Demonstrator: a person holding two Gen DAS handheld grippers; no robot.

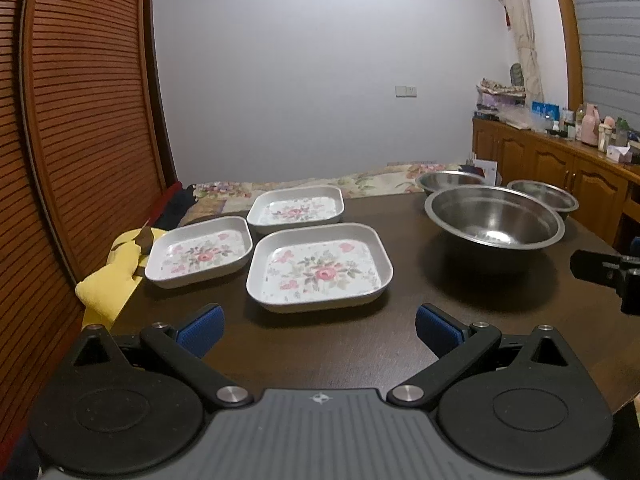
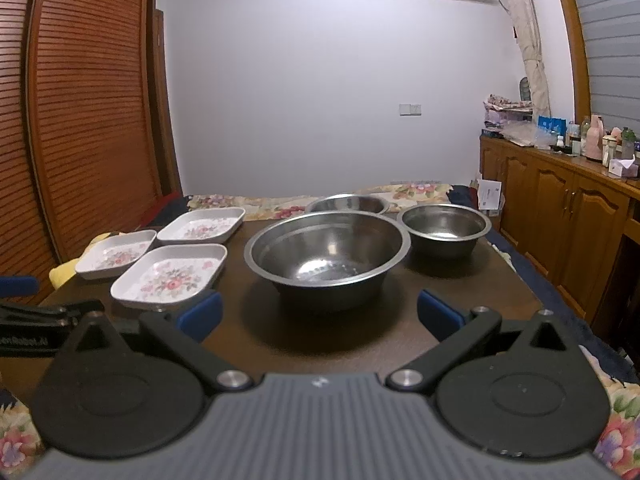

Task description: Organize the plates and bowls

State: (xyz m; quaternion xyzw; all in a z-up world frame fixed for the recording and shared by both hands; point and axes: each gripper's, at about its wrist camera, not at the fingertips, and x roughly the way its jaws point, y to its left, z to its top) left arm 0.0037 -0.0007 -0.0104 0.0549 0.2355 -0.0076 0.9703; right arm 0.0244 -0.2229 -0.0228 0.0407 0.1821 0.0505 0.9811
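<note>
Three square white plates with pink flower prints lie on the dark table: a near plate (image 1: 319, 267) (image 2: 170, 276), a left plate (image 1: 199, 256) (image 2: 116, 254) and a far plate (image 1: 296, 210) (image 2: 202, 225). Three steel bowls stand to their right: a large bowl (image 1: 494, 220) (image 2: 327, 252), a small bowl (image 1: 544, 196) (image 2: 445, 226) and a far bowl (image 1: 450, 181) (image 2: 347, 203). My left gripper (image 1: 319, 330) is open, just short of the near plate. My right gripper (image 2: 319, 316) is open in front of the large bowl. Neither holds anything.
The dark wooden table (image 1: 360, 344) sits against a slatted wooden door (image 1: 80, 120) on the left. A yellow cloth (image 1: 112, 276) hangs at the table's left edge. A floral bedspread (image 1: 368, 182) lies behind. A cluttered wooden cabinet (image 2: 560, 208) runs along the right.
</note>
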